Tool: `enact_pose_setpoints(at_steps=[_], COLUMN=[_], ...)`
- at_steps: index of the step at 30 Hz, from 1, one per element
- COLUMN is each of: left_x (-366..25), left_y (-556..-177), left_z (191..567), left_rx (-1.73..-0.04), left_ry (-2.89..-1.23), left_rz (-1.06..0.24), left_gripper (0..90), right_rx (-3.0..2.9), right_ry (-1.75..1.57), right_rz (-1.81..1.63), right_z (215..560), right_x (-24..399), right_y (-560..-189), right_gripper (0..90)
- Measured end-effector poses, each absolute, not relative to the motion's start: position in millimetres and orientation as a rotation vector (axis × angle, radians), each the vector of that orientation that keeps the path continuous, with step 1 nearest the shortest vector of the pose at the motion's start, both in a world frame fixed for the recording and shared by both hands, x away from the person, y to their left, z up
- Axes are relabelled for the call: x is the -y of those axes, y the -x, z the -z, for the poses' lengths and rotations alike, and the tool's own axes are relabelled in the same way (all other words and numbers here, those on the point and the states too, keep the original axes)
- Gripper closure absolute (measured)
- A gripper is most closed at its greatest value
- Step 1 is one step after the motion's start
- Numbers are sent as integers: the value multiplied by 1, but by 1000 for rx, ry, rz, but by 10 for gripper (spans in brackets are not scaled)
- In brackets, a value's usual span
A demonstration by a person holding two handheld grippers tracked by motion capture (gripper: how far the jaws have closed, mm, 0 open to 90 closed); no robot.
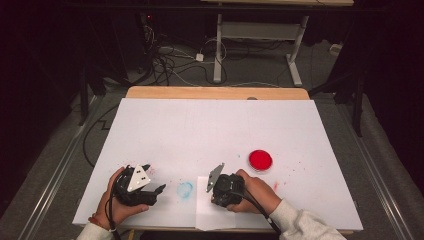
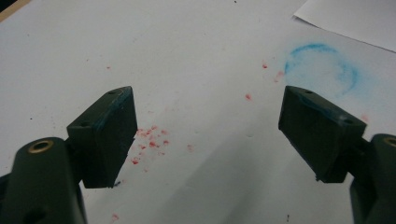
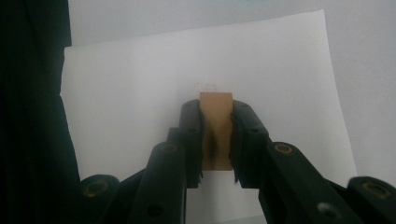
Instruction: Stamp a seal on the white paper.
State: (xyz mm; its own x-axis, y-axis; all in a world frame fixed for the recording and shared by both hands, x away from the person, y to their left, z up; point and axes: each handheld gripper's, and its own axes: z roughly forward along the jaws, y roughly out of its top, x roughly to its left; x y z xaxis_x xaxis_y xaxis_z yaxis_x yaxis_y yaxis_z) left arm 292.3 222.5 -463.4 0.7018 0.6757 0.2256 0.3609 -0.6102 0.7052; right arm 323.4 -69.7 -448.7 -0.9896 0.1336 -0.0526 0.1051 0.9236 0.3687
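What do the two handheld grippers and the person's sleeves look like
Both the left gripper and the right gripper are black, each topped by a grey three-cornered plate and trailing a black cable. Their jaws are blocky black pads with brass-coloured pivot rings. The sleeves are light grey, and a reddish band circles the left wrist.

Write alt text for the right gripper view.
The right gripper is shut on a small tan wooden block, held just above a white sheet of paper. The paper lies on a pale table cover.
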Motion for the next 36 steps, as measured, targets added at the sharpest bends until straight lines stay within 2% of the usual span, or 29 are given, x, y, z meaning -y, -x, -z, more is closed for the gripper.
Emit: enact_pose_setpoints(at_steps=[23,36], left_x=[-225,-226], left_y=[-294,-298], left_z=[463,466], left_rx=[-792,-800], left_ry=[-2266,-2257], left_rz=[-634,-616], left_gripper=[192,192], right_rx=[-2995,-2940], right_ry=[-169,-229], right_rz=[-604,-746], right_z=[448,421], right_x=[73,90], right_y=[-323,-329], right_gripper=[761,760])
